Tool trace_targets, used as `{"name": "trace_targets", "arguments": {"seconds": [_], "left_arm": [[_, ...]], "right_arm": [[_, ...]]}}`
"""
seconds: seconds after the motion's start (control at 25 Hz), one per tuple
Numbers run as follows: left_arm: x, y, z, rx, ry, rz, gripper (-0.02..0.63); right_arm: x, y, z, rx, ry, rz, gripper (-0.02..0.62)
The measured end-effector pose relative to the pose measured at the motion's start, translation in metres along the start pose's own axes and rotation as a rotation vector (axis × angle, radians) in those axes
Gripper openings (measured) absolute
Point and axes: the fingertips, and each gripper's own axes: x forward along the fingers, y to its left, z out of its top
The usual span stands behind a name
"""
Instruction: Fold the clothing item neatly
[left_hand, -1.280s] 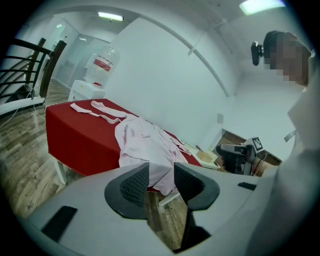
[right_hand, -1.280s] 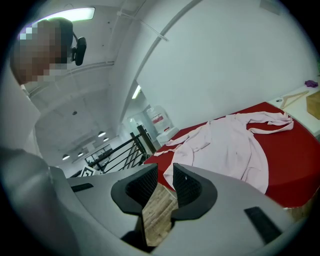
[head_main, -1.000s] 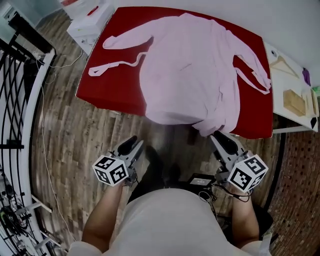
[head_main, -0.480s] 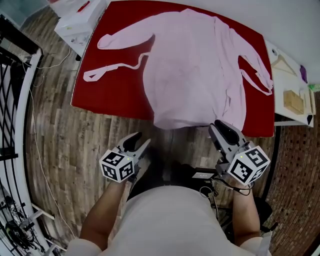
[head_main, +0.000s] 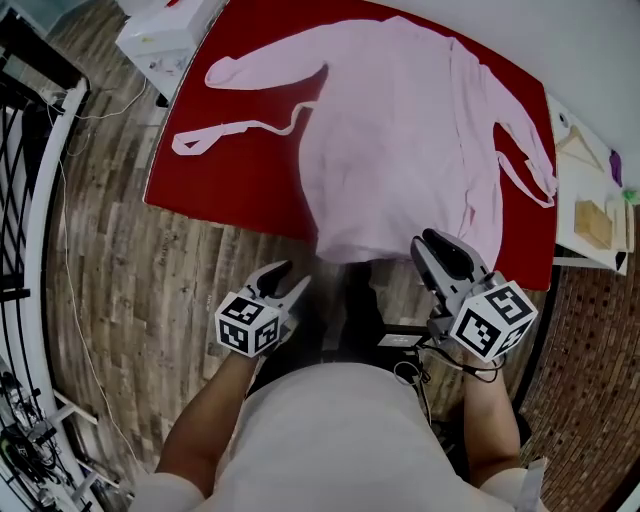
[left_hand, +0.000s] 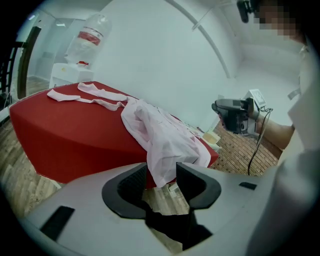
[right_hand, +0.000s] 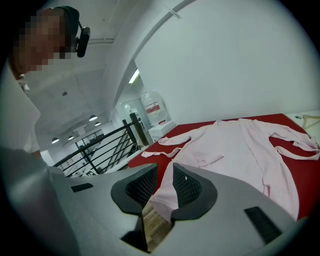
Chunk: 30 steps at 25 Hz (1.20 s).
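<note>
Pink robe (head_main: 400, 130): thin, soft, wrinkled, spread flat on the red bench (head_main: 230, 180), sleeves out, near hem drooping over the near edge. Left claw (head_main: 285, 278) is over the plank floor (head_main: 130, 260), jaws just been opening, wide apart, nothing between them. Right claw (head_main: 437, 243) is at the near-right hem, narrow gap, cloth contact unclear.

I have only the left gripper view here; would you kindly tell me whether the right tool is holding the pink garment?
Observer: It seems not: the right gripper view shows the right tool with its jaws slightly apart, the pink garment showing its hem beyond them.
Operator: Thank you. How does it lie overall?
Observer: The head view shows it spread open on the red table, sleeves out to either side.
Operator: And beyond the table?
Observer: A wooden hanger lies on the white side table.
</note>
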Motion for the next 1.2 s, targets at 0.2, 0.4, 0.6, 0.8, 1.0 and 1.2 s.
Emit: {"name": "trace_targets", "arguments": {"seconds": [0.2,0.4,0.6,0.8,1.0,1.2], "left_arm": [[0.018,0.005,-0.013,0.007,0.042,0.056,0.163],[0.037,0.017,-0.026,-0.011,0.072,0.128,0.171],[0.058,0.022,-0.032,-0.009,0.098,0.158,0.176],[0.073,0.028,-0.039,-0.042,0.125,0.18,0.175],[0.087,0.029,-0.041,-0.094,0.103,0.201,0.164],[0.085,0.029,-0.041,-0.101,0.084,0.22,0.014]], "right_arm": [[0.027,-0.021,-0.001,-0.043,0.06,0.036,0.075],[0.063,-0.053,-0.003,-0.074,0.143,0.061,0.075],[0.103,-0.089,-0.008,-0.143,0.237,0.063,0.075],[0.143,-0.149,-0.013,-0.182,0.322,-0.018,0.077],[0.176,-0.217,0.0,-0.136,0.36,-0.118,0.083],[0.214,-0.249,0.019,-0.121,0.37,-0.16,0.091]]}}
